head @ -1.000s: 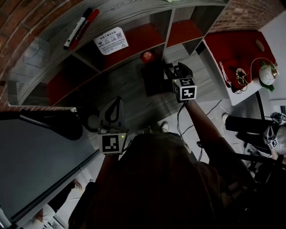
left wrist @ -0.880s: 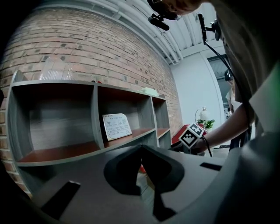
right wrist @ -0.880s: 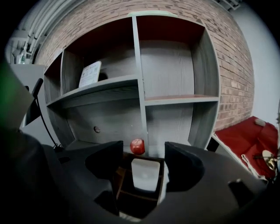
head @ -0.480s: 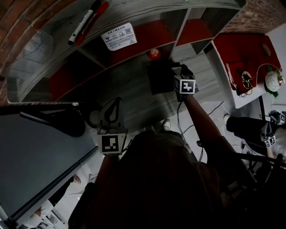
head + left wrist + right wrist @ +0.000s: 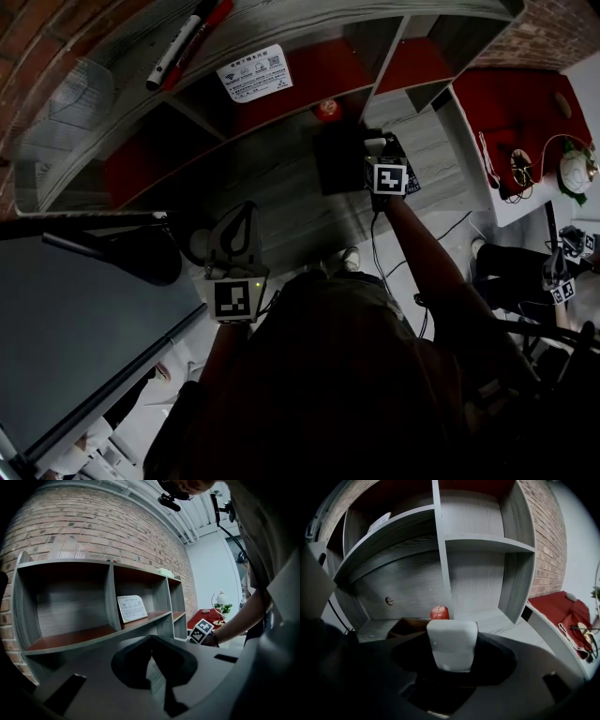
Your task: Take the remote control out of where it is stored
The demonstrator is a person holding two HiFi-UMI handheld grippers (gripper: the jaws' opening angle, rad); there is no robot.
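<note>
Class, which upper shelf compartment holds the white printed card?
The middle compartment, between the two dividers: the white printed card stands there; those either side show no card.

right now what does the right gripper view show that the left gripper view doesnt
Only the right gripper view: a pale remote control between the jaws of the right gripper, which have just been opening, plus a dark box and a red object. Only the left gripper view: the left gripper, jaws together, and the person's forearm. Both: the grey shelf unit and the brick wall.
</note>
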